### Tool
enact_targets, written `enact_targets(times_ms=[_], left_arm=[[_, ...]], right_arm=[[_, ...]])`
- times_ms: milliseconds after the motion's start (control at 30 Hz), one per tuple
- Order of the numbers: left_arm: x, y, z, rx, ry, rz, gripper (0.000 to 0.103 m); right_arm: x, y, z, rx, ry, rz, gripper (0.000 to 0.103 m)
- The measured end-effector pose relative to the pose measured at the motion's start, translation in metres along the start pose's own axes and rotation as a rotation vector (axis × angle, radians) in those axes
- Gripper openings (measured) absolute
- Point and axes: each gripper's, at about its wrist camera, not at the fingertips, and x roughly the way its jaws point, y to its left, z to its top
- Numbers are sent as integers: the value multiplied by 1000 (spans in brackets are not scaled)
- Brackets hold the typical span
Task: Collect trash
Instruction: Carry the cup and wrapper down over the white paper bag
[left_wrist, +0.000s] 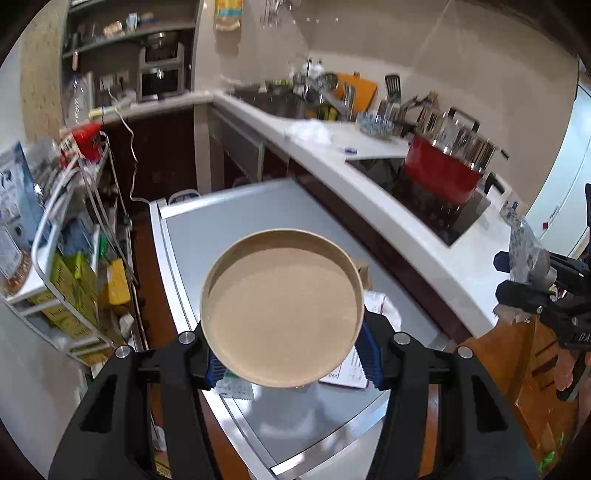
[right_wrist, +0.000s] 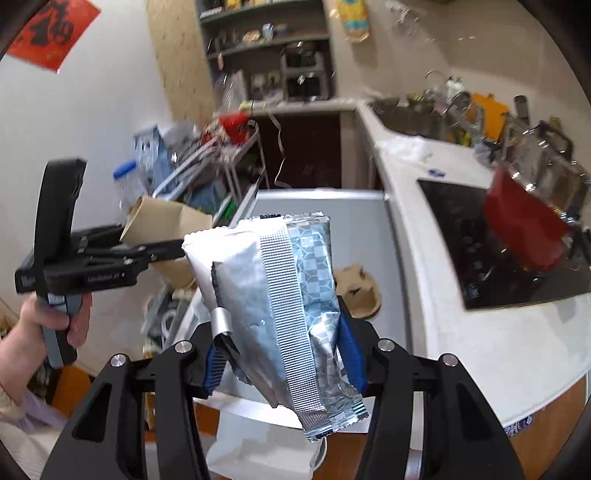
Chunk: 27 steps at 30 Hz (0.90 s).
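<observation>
My left gripper is shut on a brown paper cup, seen bottom-on and held above a grey table. From the right wrist view the same cup sticks out of the left gripper at the left. My right gripper is shut on a silver foil snack wrapper, held upright above the table. The right gripper with the wrapper also shows at the right edge of the left wrist view. A crumpled brown paper piece and white papers lie on the table.
A white counter runs along the right with a black cooktop, a red pot and a sink. A cluttered white wire rack stands left of the table. Shelves are at the back.
</observation>
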Motion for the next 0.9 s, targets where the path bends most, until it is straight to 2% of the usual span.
enact_targets(times_ms=[167,333,633,900], left_arm=[[-28,-11,7,4,-67,14,57],[-52,-23,4,12,-108,11,57],[-85,-38,-3,14,-171,26,57],[-99,-52,-19,40,-166,31,57]], right_arm=[[-37,0,8,21,-92,-25,51],[-67,2,10,25,-154,-14,51],[-98,6,2,26,-200,-16,51],[-116,13,-20,18,-187,4,51]])
